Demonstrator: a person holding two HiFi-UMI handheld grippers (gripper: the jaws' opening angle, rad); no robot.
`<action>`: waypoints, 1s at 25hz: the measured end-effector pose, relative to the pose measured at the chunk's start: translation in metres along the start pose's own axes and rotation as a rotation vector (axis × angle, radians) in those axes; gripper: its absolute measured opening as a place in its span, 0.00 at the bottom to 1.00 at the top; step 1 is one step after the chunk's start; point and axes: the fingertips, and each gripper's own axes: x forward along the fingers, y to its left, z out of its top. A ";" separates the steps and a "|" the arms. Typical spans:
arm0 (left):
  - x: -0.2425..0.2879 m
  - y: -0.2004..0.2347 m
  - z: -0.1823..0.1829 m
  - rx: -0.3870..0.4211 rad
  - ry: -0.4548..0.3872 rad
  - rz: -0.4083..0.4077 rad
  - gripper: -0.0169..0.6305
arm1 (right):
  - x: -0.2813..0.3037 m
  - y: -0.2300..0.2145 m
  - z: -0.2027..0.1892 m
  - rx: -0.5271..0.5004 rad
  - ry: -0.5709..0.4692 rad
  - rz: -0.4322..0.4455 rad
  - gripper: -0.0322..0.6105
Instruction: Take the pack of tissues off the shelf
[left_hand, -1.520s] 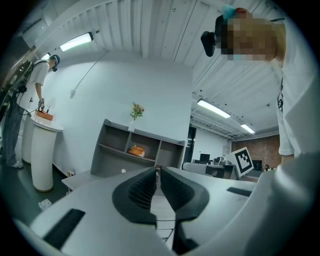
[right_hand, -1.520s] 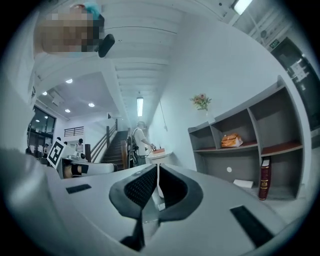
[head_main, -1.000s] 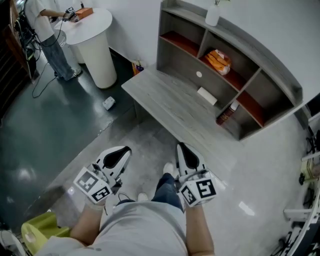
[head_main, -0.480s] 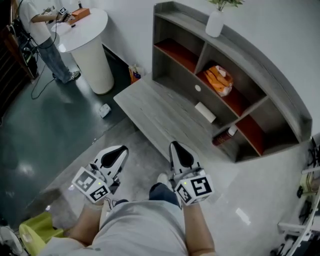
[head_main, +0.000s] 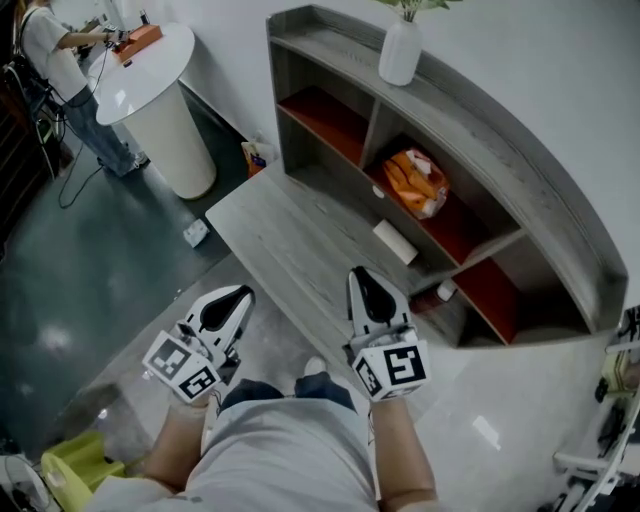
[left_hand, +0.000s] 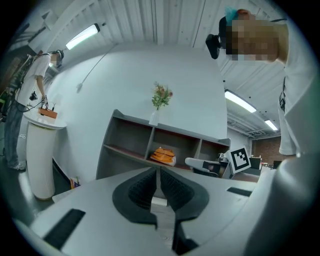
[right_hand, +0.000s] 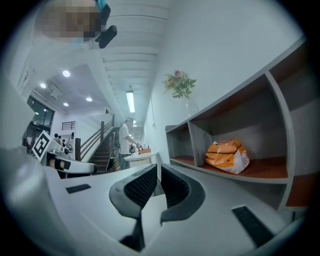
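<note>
Left gripper view showed the left gripper (left_hand: 156, 187) with its jaws pressed almost together. Only a thin slit stood between the ribbed pads, and nothing was in it. Right gripper view showed the same of the right gripper (right_hand: 159, 182): jaws drawn together, empty, touching nothing.

In the head view both were held low in front of the person. The left gripper (head_main: 240, 297) was over the floor and the right gripper (head_main: 360, 275) over the near edge of the desk (head_main: 280, 225). Both were well apart from the shelf (head_main: 500, 135).

Beyond the right gripper a small white box (head_main: 394, 241) lay on the desk. Behind the box, the pack (head_main: 410, 183) lay in the shelf's middle compartment on the red-brown board. It was orange with a white end. A bottle (head_main: 440, 293) lay in the compartment to its right, and a white vase (head_main: 400, 50) stood on the shelf's top.

The pack looked light and soft, a film-wrapped bundle that would likely dent under pressure rather than break. Its wrap was probably slick. The best hold seemed to be across its narrower width near the middle, taken from the open front of the compartment. The squeeze would need to be firm enough to sink into the film. The right gripper was the nearer one, and its jaws would first have to spread wide.
</note>
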 end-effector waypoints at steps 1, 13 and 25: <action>0.008 -0.001 -0.001 0.000 0.005 -0.002 0.06 | 0.001 -0.012 0.002 -0.009 -0.007 -0.021 0.09; 0.058 0.012 0.000 0.008 0.062 -0.033 0.06 | 0.014 -0.142 0.015 -0.088 -0.011 -0.349 0.09; 0.065 0.056 0.019 0.034 0.053 -0.033 0.06 | 0.040 -0.216 0.001 -0.077 0.062 -0.557 0.19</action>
